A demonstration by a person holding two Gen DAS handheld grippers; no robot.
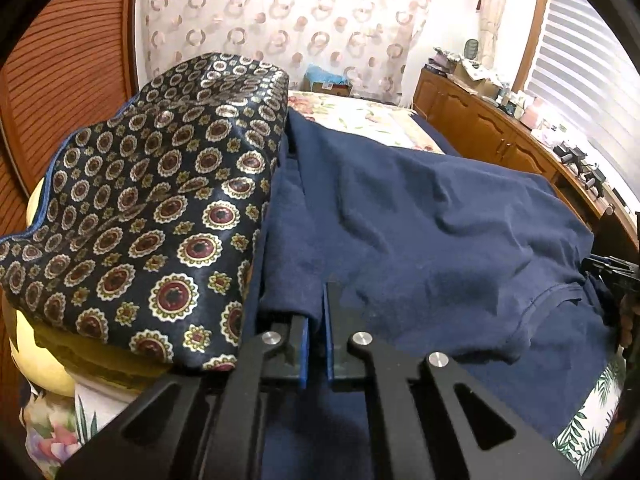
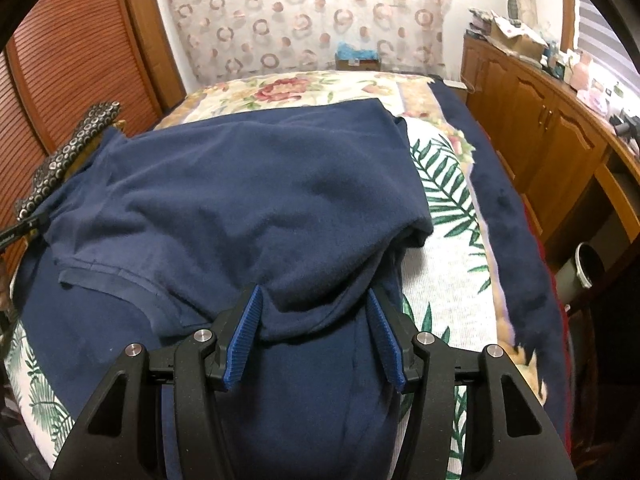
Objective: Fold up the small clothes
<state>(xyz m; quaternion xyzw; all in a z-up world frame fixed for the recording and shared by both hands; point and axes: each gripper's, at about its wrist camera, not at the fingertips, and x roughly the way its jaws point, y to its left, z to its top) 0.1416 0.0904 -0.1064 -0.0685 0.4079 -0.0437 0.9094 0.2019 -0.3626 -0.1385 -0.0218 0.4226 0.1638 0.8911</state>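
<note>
While your left gripper (image 1: 316,308) is clamped down on a fold of the navy shirt (image 1: 432,240), your right gripper (image 2: 316,320) stands about half spread, its blue pads (image 2: 246,336) either side of a bunched ridge of the same shirt without visibly pressing it.

Take the shirt as your landmark. It is a dark navy knit with a soft, slightly fuzzy surface, spread across the floral bedspread (image 2: 444,280) and rumpled into low creases across its middle. In your right wrist view a ribbed, stitched band, which looks like the collar or neckline, curves along the shirt's near-left part, and the far edge lies fairly straight across the bed. The shirt's right edge is doubled under, leaving a shadowed pocket where it meets the palm-leaf print. Cloth of the same navy runs down beneath your right gripper toward the camera; you cannot tell whether that is part of the shirt or another piece.

Left of the shirt, and touching its edge, sits a patterned cloth (image 1: 152,216), dark with red and cream medallions and a glossy sheen, heaped higher than the shirt. Right of the shirt, past the leaf print, a dark blue blanket (image 2: 508,216) runs along the bed's edge, and beyond that stands a wooden cabinet (image 2: 540,120).
</note>
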